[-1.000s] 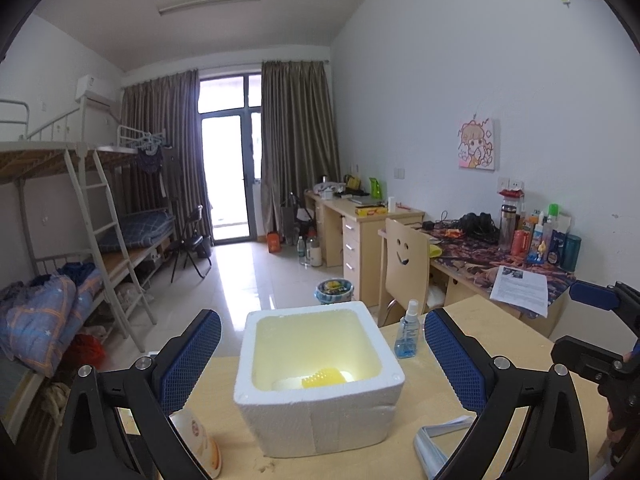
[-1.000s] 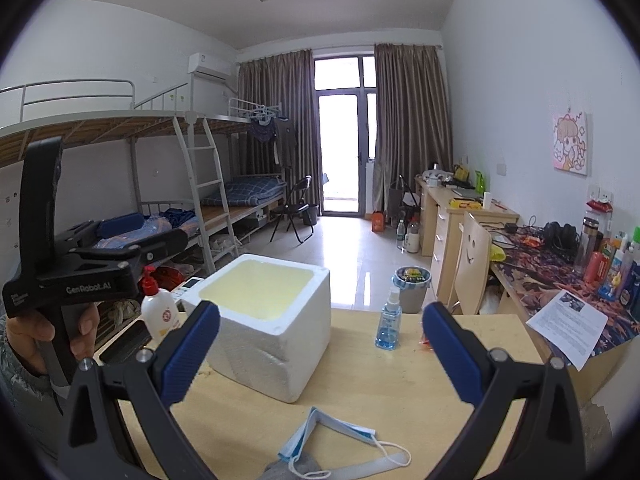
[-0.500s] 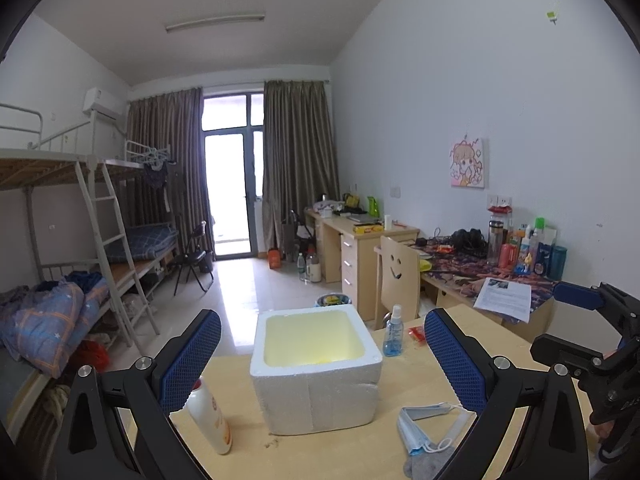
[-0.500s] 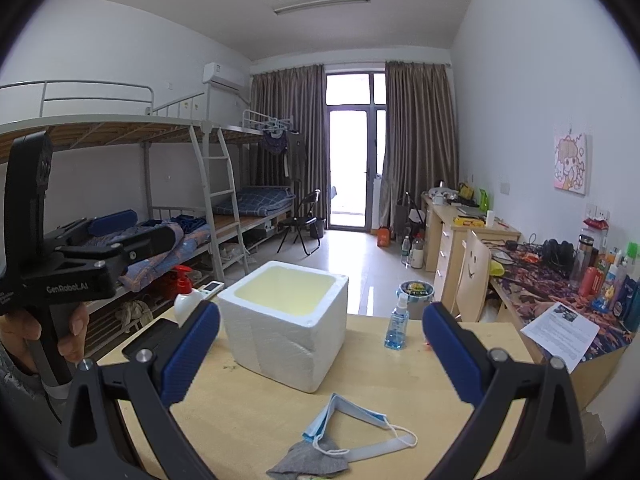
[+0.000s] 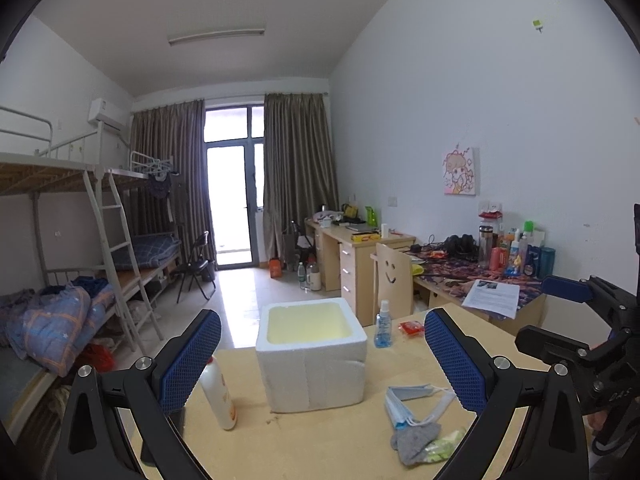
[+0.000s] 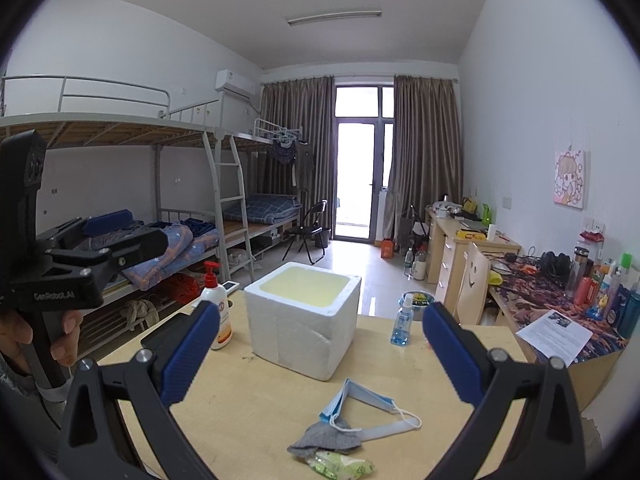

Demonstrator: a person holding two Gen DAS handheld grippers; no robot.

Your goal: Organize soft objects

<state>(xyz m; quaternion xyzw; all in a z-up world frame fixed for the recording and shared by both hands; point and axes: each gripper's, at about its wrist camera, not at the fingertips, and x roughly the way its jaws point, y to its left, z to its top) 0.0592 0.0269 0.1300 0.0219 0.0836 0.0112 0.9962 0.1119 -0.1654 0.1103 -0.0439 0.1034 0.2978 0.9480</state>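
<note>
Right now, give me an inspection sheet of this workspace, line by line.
Surface: light wooden table, a few crumbs by the box.
Job's things: open white foam box mid-table; blue face mask, grey cloth and green wipes packet lie together at the near edge.
Clutter: lotion pump bottle left of the box; blue spray bottle and small red packet to its right.
Grippers: left gripper and right gripper both open, empty, above the table.
Cables: nothing seen on the table.
Surroundings: bunk beds left, cluttered desk right, balcony door ahead.
</note>
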